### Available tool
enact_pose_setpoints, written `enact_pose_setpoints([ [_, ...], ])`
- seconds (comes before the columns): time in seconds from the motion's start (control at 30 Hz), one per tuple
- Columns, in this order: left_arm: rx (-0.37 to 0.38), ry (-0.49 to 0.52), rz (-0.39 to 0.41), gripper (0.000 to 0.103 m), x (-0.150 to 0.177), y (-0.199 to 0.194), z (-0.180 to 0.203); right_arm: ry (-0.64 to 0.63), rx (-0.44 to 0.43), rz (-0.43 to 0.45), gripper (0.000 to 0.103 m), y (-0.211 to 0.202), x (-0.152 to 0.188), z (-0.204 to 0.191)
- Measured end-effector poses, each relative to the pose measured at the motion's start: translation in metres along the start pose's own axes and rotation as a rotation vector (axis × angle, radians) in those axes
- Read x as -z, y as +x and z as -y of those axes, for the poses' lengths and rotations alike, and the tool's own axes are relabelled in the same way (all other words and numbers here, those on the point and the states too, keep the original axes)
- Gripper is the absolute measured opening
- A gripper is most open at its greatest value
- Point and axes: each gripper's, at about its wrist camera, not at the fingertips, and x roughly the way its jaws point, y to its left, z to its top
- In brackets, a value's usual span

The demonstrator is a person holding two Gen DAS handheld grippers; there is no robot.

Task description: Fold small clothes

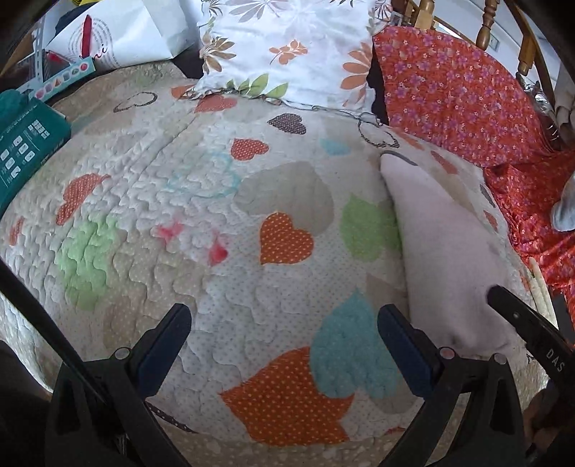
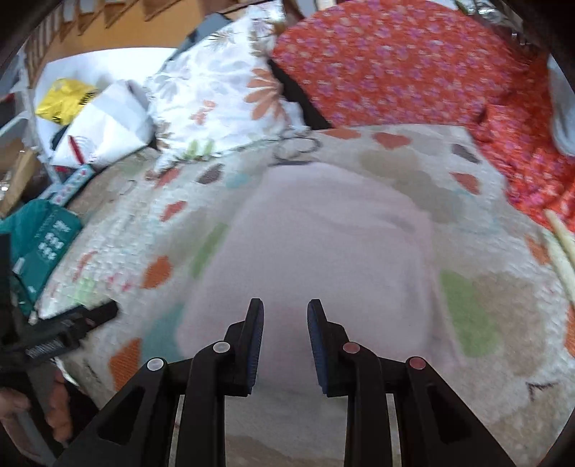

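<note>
A pale pink folded garment (image 1: 445,251) lies on the heart-patterned quilt (image 1: 201,230), at the right in the left wrist view and in the middle of the blurred right wrist view (image 2: 323,244). My left gripper (image 1: 284,323) is open wide and empty over the quilt, left of the garment. My right gripper (image 2: 285,319) is open with a narrow gap, just above the garment's near edge, holding nothing. Its tip shows in the left wrist view (image 1: 517,316) at the garment's right edge. The left gripper shows at the left in the right wrist view (image 2: 75,323).
A floral pillow (image 1: 287,50) and an orange flowered cloth (image 1: 463,89) lie at the back of the bed. A teal box (image 1: 25,151) and a white paper bag (image 1: 118,28) sit at the left. A wooden chair (image 1: 488,25) stands behind.
</note>
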Motion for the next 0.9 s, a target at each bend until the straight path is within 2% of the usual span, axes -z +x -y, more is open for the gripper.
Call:
enact_pose_setpoints([
  [0.07, -0.013, 0.012, 0.005, 0.103, -0.001, 0.001, -0.001, 0.015, -0.067, -0.034, 0.028, 0.015, 0.0, -0.007],
  [0.13, -0.039, 0.03, 0.015, 0.103, -0.001, 0.0, -0.001, 0.04, -0.135, -0.115, 0.028, 0.034, 0.006, -0.012],
  [0.17, -0.056, 0.041, 0.022, 0.103, -0.001, 0.0, -0.001, 0.047, -0.153, -0.166, 0.028, 0.044, 0.013, -0.014],
  [0.2, -0.07, 0.05, 0.025, 0.103, -0.001, 0.0, -0.001, 0.043, -0.146, -0.179, 0.028, 0.047, 0.018, -0.015],
  [0.33, -0.084, 0.073, 0.015, 0.103, 0.001, 0.003, 0.001, 0.052, -0.181, -0.181, 0.028, 0.034, 0.024, -0.009],
  [0.4, -0.071, 0.084, -0.004, 0.103, 0.003, 0.006, 0.004, 0.091, -0.201, -0.133, 0.028, 0.022, 0.02, -0.001],
  [0.47, -0.065, 0.093, -0.013, 0.103, 0.005, 0.007, 0.008, 0.102, -0.18, -0.06, 0.028, 0.008, 0.01, 0.005],
  [0.53, -0.066, 0.11, -0.019, 0.103, 0.007, 0.009, 0.011, 0.092, -0.13, -0.022, 0.028, 0.005, 0.0, 0.009],
  [0.6, -0.069, 0.121, -0.026, 0.103, 0.009, 0.011, 0.014, 0.111, -0.096, -0.019, 0.028, 0.01, -0.004, 0.015],
  [0.73, -0.063, 0.119, -0.042, 0.103, 0.01, 0.013, 0.014, 0.167, -0.027, -0.111, 0.028, 0.037, 0.009, 0.029],
  [0.83, -0.057, 0.108, -0.048, 0.103, 0.01, 0.014, 0.012, 0.145, -0.02, -0.108, 0.028, 0.031, 0.01, 0.03],
  [0.9, -0.052, 0.102, -0.052, 0.103, 0.01, 0.014, 0.011, 0.124, 0.003, -0.076, 0.028, 0.023, 0.009, 0.028],
])
